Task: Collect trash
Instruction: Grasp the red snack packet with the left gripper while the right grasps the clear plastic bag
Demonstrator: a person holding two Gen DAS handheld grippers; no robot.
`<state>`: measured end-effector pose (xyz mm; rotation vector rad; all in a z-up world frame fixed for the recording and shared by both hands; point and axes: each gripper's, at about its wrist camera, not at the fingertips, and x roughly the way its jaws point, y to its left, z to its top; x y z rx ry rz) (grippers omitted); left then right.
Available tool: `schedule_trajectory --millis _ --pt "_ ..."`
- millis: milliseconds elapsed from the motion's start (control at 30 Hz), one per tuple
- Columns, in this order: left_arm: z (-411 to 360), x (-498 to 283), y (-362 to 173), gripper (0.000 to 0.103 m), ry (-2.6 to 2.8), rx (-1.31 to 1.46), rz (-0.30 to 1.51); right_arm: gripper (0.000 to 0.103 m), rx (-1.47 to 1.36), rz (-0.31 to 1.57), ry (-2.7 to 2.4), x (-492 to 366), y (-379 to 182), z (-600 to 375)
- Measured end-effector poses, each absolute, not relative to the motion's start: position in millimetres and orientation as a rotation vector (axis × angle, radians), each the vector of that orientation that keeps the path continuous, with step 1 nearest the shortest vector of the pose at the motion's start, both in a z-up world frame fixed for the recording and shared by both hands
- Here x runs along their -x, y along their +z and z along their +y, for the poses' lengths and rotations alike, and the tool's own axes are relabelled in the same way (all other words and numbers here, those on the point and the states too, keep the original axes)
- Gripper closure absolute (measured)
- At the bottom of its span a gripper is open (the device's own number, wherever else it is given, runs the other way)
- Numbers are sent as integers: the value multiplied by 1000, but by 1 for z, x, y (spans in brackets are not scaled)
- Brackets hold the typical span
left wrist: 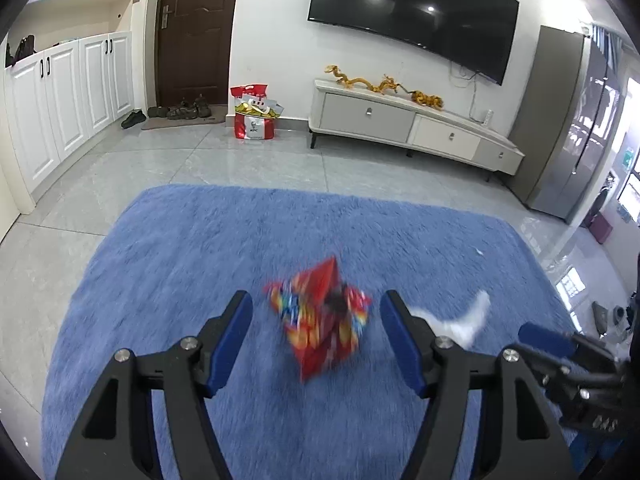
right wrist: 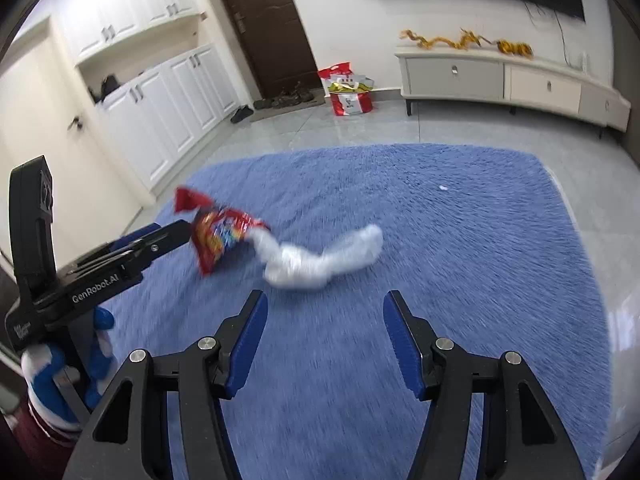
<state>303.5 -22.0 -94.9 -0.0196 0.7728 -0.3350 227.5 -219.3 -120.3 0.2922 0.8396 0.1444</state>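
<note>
Grippers: two, left gripper; right gripper; red snack wrapper: one; crumpled white plastic bag: one; blue rug: one; wall television: one; red shopping bags, far by door: two.

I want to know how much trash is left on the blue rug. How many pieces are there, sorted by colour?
Red: 1, the snack wrapper, crumpled on the rug.
White, large: 1, the crumpled white plastic beside it.
White, tiny: 1, a scrap farther out on the rug.
Total: 3.
Both sets of tongs, left and right, are open and hold nothing.
</note>
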Motion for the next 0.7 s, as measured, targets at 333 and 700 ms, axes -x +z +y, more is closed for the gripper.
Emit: schedule_trajectory --millis 333,700 --pt "-30 -334 -125 38 -292 47 852 43 -460 865 93 -274 -152 -225" --pt "-22 -309 -128 66 -320 83 834 83 -397 815 172 -272 -145 -203"
